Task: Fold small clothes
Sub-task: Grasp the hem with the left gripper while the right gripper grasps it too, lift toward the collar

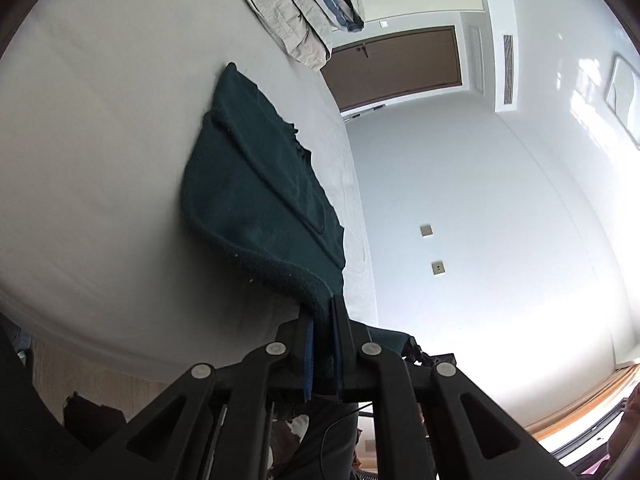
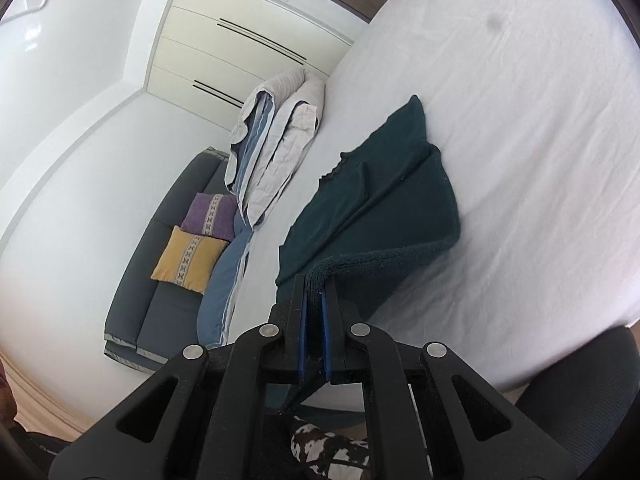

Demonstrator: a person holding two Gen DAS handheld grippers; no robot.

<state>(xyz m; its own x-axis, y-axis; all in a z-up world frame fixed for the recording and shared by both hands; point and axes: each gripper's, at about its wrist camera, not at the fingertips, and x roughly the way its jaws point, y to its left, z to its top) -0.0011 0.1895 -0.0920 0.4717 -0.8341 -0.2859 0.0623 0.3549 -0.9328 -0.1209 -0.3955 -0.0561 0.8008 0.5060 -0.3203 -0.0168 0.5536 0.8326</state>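
Left gripper: fingers clenched on the near hem of the dark green garment. Right gripper: fingers likewise clamped on a bunched corner of the same hem. Near edge lifted off the bed; the rest lies on the white sheet toward the bed's near edge, one panel already doubled over.

Judged soft, knit-like, light, limp; sags between holds, grippy rather than slippery. Corners of the thick hem look the best purchase.

Farther along the bed edge: folded duvet. Beyond, sofa with two cushions. No containers visible.
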